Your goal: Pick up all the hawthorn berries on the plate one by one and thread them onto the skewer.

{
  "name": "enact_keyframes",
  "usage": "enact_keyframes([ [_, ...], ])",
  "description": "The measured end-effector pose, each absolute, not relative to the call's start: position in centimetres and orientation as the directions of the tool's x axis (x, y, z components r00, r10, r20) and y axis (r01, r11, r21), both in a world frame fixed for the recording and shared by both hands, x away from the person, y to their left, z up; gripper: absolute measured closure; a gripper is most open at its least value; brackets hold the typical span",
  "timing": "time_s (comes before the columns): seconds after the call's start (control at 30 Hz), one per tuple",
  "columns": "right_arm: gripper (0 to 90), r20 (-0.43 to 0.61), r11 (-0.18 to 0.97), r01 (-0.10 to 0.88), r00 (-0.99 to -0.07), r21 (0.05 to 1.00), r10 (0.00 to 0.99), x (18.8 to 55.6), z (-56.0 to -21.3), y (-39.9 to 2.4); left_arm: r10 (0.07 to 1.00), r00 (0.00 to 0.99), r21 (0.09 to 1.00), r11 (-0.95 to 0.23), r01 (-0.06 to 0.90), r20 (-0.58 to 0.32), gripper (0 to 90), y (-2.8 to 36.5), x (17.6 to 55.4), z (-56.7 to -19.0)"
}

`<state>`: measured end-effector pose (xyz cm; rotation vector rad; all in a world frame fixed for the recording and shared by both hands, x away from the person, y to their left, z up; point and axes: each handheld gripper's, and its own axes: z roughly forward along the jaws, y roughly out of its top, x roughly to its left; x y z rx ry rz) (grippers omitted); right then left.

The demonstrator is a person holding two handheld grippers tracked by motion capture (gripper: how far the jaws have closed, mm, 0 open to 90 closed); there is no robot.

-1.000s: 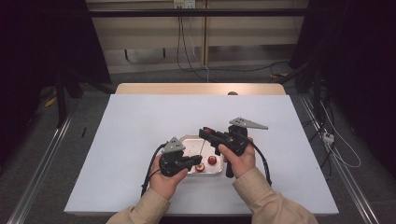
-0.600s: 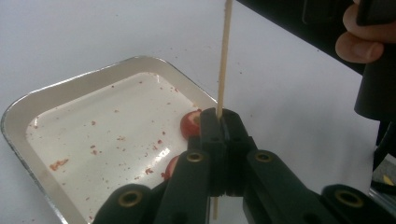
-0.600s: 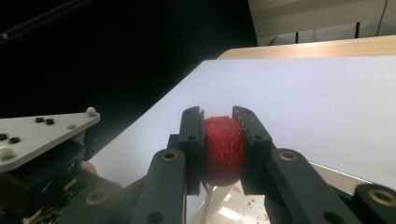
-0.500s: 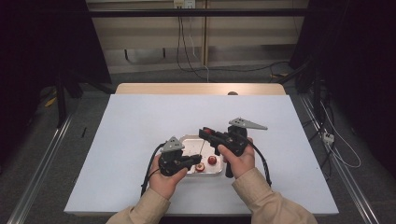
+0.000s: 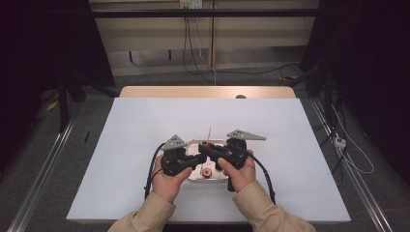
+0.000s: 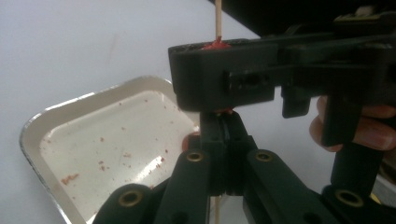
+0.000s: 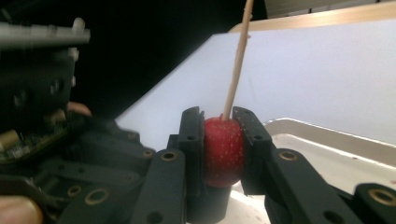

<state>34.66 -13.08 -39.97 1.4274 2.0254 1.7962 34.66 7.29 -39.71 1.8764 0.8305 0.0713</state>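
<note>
A red strawberry [image 7: 224, 151] is clamped between the jaws of my right gripper [image 7: 220, 115], with a wooden skewer [image 7: 237, 60] rising out of its top. In the left gripper view, my left gripper [image 6: 223, 122] is shut on the skewer's lower part, just under the right gripper's black jaws, where a bit of strawberry [image 6: 215, 45] shows. The skewer [image 6: 218, 17] continues above them. In the high view the left gripper [image 5: 196, 162] and the right gripper [image 5: 207, 149] meet over a small metal tray [image 5: 218, 178].
The tray [image 6: 88, 140] is smeared with red specks and sits on the white table top [image 5: 145, 125]. Another red piece [image 5: 207, 172] lies in it. A person's hands hold both grippers near the table's front edge, and cables trail back from them.
Hardly anything differs. Both hands stay over the tray, and the right gripper has shifted slightly towards the left one.
</note>
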Motion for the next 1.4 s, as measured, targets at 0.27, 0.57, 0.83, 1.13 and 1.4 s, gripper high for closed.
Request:
enact_keyframes([
  [0.27,67.3,0.487,-0.152,0.528,-0.585,0.835,0.648,35.3,-39.1,-12.7,0.580,0.743,0.831,-0.191,0.522,-0.333,89.7,8.2,35.0,-40.0],
  [0.57,32.0,0.455,-0.151,0.498,-0.574,0.854,0.680,35.0,-38.2,-14.0,0.601,0.731,0.824,-0.201,0.530,-0.324,89.5,9.0,35.2,-40.6],
  [0.83,17.7,0.366,-0.063,0.488,-0.558,0.871,0.745,35.1,-38.7,-16.2,0.598,0.740,0.834,-0.205,0.512,-0.307,89.3,9.7,35.2,-40.6],
  [1.13,16.1,0.264,0.079,0.514,-0.559,0.854,0.786,34.7,-41.2,-16.9,0.599,0.742,0.832,-0.217,0.511,-0.300,89.2,10.2,35.3,-40.8],
  [1.4,15.3,0.264,0.102,0.545,-0.551,0.832,0.791,34.7,-42.7,-16.9,0.594,0.750,0.834,-0.226,0.503,-0.291,89.1,10.2,35.2,-40.8],
])
